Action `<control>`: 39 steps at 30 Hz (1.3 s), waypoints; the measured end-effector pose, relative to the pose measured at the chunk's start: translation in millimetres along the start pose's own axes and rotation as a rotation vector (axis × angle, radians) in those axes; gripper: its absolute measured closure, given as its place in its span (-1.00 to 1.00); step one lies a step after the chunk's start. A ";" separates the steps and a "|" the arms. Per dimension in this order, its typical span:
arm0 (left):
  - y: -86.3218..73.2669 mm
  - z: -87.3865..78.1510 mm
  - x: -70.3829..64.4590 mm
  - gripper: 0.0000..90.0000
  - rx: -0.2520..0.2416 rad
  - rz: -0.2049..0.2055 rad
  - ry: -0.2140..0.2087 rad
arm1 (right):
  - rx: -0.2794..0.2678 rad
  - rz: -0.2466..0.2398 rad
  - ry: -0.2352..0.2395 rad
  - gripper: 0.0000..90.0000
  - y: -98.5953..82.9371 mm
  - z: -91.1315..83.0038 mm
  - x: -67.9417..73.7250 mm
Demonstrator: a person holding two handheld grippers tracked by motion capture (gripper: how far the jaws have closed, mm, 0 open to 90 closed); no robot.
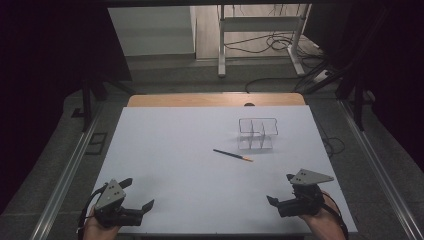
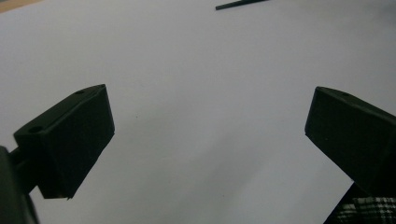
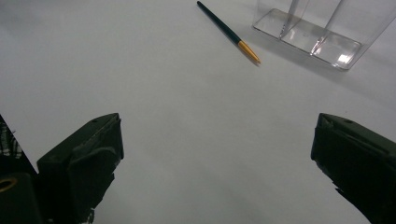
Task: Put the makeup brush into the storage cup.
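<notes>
high view: a white counter (image 1: 190,165) with a strip of bare wood along its far edge stands in a dim room, with grey floor around it, metal rails down both sides, and a pale metal stand (image 1: 260,35) with loose cables (image 1: 270,45) beyond. a dark paintbrush with an orange end (image 1: 233,155) lies flat right of centre, just in front of a clear divided organiser (image 1: 257,133) and apart from it. the left gripper (image 1: 140,195) rests at the near left corner and the right gripper (image 1: 281,189) at the near right corner, each held in a hand at the bottom edge, both well away from the brush, both with fingers released and spread.

left gripper view: the two black fingers (image 2: 70,140) stand wide apart over bare white counter with nothing between them. a sliver of the brush's dark handle shows at the top edge, and a patch of checked sleeve (image 2: 369,210) at the lower right.

right gripper view: the fingers (image 3: 88,158) are likewise spread and empty. up close the brush handle reads dark green with a golden orange ferrule end, and the organiser's clear walls, partitions and glossy base are plain, details the high view leaves faint.
</notes>
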State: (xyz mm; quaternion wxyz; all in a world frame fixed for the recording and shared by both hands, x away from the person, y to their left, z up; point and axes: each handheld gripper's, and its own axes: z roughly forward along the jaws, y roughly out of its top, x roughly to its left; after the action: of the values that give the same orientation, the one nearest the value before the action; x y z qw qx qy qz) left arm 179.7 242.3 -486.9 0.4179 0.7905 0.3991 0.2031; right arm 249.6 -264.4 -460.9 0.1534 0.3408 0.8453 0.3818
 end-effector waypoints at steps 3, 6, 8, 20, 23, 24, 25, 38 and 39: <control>0.3 1.0 -1.1 -0.96 0.008 0.011 0.003 | 0.000 0.011 0.009 -0.95 3.2 1.0 -2.3; 0.3 1.5 -1.6 -0.96 0.012 0.010 0.004 | 0.004 0.024 0.014 -0.96 6.4 2.7 -5.0; 0.4 1.1 -1.3 -0.96 0.011 0.011 0.005 | 0.012 0.029 0.016 -0.97 8.6 4.0 -7.2; 0.2 1.3 -0.7 -0.96 0.015 0.009 0.007 | 0.032 0.016 0.013 -0.99 24.1 13.4 -14.0; 0.2 1.4 -0.6 -0.96 0.016 0.007 0.007 | 0.041 0.002 0.013 -0.96 27.9 15.0 -16.0; 0.2 1.4 -0.6 -0.96 0.016 0.007 0.007 | 0.042 -0.001 0.014 -0.96 29.0 15.6 -17.0; 0.1 1.4 -0.6 -0.96 0.017 0.007 0.007 | 0.042 -0.001 0.014 -0.96 29.0 15.6 -17.0; 0.0 1.2 -0.4 -0.96 0.019 0.003 0.009 | 0.052 -0.007 0.039 -0.92 45.2 23.2 -21.1; 0.1 1.2 -0.4 -0.96 0.018 0.002 0.009 | 0.055 -0.012 0.040 -0.92 47.3 25.1 -21.1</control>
State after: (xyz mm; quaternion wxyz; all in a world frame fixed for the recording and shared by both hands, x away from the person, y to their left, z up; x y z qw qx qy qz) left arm 180.2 241.4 -487.5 0.4087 0.7939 0.4018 0.2033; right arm 299.6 -243.0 -442.1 0.1293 0.3321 0.8603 0.3645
